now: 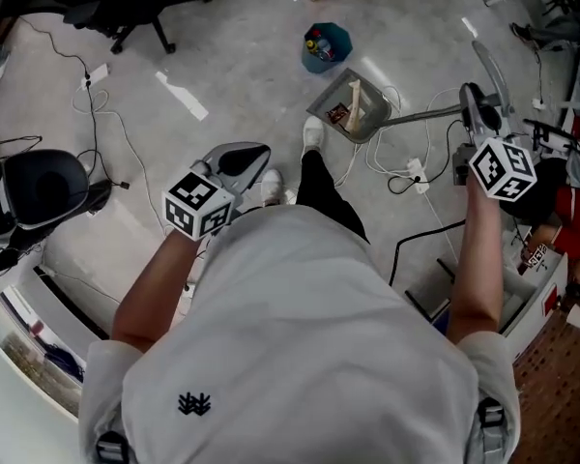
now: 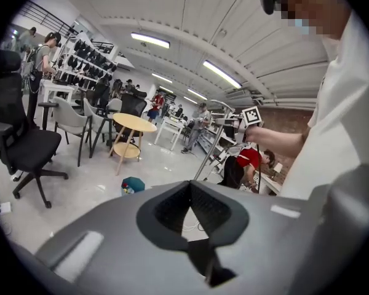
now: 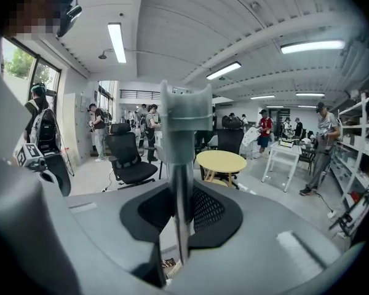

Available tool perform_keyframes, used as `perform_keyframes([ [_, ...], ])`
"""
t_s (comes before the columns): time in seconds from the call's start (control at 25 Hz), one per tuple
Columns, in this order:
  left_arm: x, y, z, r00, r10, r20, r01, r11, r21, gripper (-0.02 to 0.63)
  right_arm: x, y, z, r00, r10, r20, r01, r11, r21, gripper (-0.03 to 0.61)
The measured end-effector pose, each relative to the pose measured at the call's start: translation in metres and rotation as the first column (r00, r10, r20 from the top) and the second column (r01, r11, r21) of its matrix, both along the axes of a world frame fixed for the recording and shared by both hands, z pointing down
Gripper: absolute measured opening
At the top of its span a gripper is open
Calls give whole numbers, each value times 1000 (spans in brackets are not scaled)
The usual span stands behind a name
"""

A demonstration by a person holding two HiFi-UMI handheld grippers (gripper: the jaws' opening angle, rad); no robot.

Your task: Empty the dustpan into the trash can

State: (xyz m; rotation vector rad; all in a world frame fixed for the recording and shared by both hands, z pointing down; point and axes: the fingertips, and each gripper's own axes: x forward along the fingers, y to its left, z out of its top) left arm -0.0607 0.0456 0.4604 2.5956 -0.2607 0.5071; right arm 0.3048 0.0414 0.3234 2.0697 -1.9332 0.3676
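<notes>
A grey long-handled dustpan (image 1: 356,107) sits low over the floor ahead of the person's feet, with a pale stick and scraps of litter in it. Its metal handle (image 1: 427,116) runs right and up to my right gripper (image 1: 476,114), which is shut on it. In the right gripper view the handle (image 3: 183,165) stands upright between the pads. The teal trash can (image 1: 326,46) stands just beyond the dustpan, with litter inside, and appears as the trash can (image 2: 132,186) on the floor in the left gripper view. My left gripper (image 1: 244,159) hovers left of the legs, shut and holding nothing.
Cables (image 1: 106,124) and a power strip (image 1: 418,174) lie on the floor. A black office chair (image 1: 48,187) is at the left, another (image 1: 135,3) at the back. A round yellow table (image 3: 221,161), chairs and several people fill the room. Shelving (image 1: 570,85) stands on the right.
</notes>
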Motion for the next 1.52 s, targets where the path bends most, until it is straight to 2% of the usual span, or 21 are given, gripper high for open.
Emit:
perform_keyframes([
  [0.16,-2,-20,4,998,-61,15,61,998,-7,55,11,-45,2,999,-44,-12,44,999,-1,52],
  [0.36,14,-53,-3,992,-125,31,125,992,15,54,32,-100,12,995,-101,-25,101,995,-17,52],
  [1.0,116,-159,-7,960,-260,101,253,964,76,55,115,-249,73,960,-280,-24,277,958,-80,52],
  [1.16,125,-171,-9,954,-275,119,262,958,115,55,119,-278,91,944,-324,-59,316,942,-114,52],
  [1.52,117,-189,-12,944,-304,129,290,950,112,55,123,-322,126,914,-378,-148,348,918,-190,51],
])
